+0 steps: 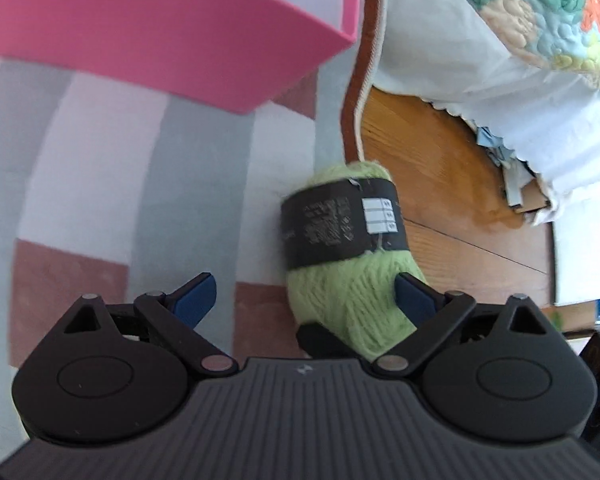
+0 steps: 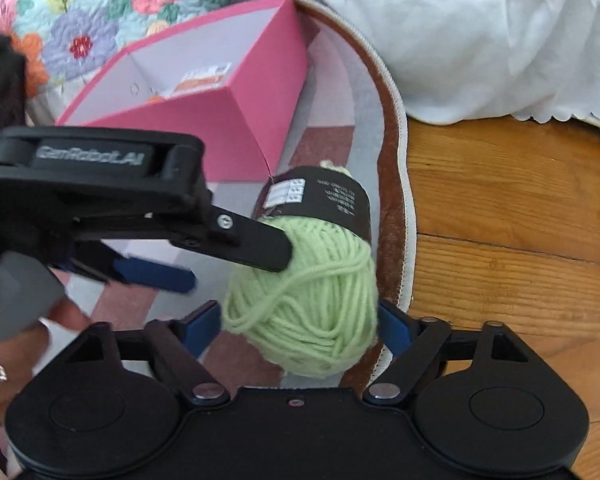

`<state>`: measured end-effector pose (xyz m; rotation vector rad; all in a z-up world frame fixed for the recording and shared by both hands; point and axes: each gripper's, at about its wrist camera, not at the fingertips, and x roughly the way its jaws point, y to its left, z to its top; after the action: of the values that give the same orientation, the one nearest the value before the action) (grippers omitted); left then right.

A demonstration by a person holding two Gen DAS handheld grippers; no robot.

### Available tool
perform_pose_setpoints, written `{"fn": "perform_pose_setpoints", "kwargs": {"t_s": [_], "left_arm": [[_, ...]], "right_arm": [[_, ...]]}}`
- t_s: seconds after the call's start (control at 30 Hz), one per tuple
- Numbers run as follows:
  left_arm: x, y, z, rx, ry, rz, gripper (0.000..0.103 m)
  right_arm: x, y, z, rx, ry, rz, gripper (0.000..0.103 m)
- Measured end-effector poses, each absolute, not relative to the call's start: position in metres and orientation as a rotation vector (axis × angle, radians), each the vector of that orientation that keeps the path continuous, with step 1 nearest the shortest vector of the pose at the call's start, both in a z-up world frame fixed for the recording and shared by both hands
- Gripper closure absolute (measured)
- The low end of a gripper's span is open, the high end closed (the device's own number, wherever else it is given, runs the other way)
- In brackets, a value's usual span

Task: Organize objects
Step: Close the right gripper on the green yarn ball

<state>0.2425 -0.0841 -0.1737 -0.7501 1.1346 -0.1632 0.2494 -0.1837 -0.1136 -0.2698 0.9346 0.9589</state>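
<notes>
The yarn is lying on the rug by the pink box. The right gripper is seemingly clasping it; the left gripper is gaping, one pad touching.

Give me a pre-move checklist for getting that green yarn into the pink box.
1. Green yarn between the right claw fingers: ok.
2. Right claw's grip firm: cannot tell; both pads meet the wool, but no squeeze shows.
3. Left claw centred on the yarn: not ok; it stands wide, with the yarn against one finger only.
4. Left claw clear of the lift: not ok; one fingertip rests against the yarn.
5. Pink box open on top: ok; it stands just beyond the yarn.
6. Room inside the box: cannot tell.
</notes>
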Motion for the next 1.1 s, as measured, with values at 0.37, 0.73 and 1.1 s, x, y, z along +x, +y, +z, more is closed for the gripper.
{"fn": "perform_pose_setpoints", "kwargs": {"t_s": [0.37, 0.73, 1.1], "left_arm": [[0.2, -0.083, -0.143, -0.68, 1.159, -0.224, 0.061], [0.13, -0.057, -0.083, -0.566, 1.227, -0.12, 0.064], [0.098, -0.051, -0.021, -0.515, 1.142, -0.112, 0.064]], "right_arm": [[0.206, -0.173, -0.097, -0.359, 0.939, 0.978, 0.055], [0.138, -0.166, -0.058, -0.338, 1.034, 1.071, 0.056], [0.1, -0.163, 0.001, -0.38, 0.957, 1.106, 0.056]]}}
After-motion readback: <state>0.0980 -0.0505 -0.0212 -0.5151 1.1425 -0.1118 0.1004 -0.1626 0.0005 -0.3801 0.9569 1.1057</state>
